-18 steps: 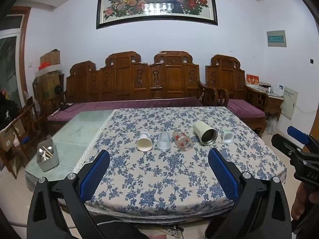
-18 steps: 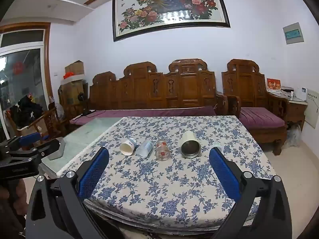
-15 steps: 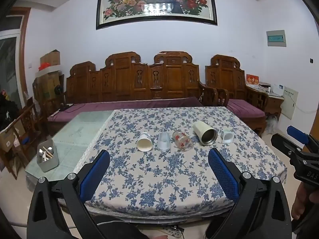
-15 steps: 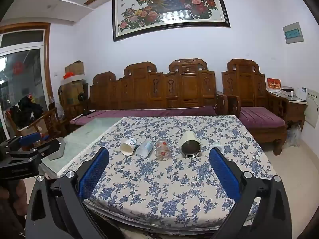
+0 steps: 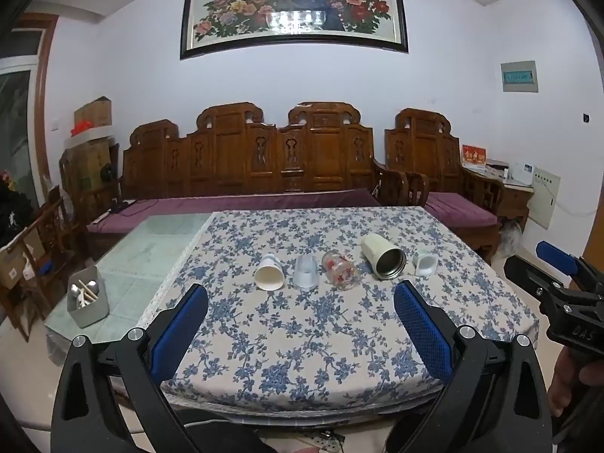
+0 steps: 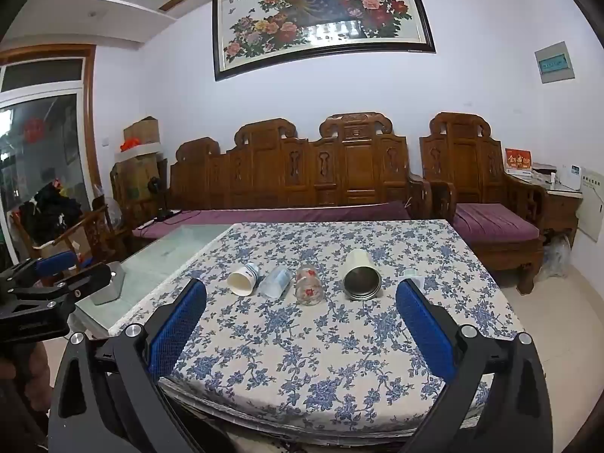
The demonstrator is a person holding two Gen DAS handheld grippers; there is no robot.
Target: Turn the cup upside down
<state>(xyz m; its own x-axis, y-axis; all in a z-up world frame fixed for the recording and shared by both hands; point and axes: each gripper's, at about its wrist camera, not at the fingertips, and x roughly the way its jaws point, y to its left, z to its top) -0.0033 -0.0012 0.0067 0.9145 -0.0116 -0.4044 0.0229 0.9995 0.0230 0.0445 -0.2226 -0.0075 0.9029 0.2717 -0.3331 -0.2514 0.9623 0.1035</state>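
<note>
1. Against the frames from half a second back, nothing has shifted: same framing, same row of cups. I read this as the pause before the approach; no flipping has begun.
2. Left gripper (image 5: 300, 315): jaws spread wide, holding nothing. Right gripper (image 6: 300, 311): same, wide and empty.
3. Five cups lie on their sides on the blue-flowered tablecloth (image 5: 302, 358), mid-frame: white paper cup (image 5: 268, 277), clear plastic cup (image 5: 306, 272), red-patterned glass (image 5: 340, 275), cream steel-lined tumbler (image 5: 384, 256), small white cup (image 5: 426, 263).
4. In both wrist views the row sits above and between the blue pads, well apart from them.
5. Right view: tumbler (image 6: 361, 275) sits centre-right, the small white cup partly hidden behind the right pad.
</note>
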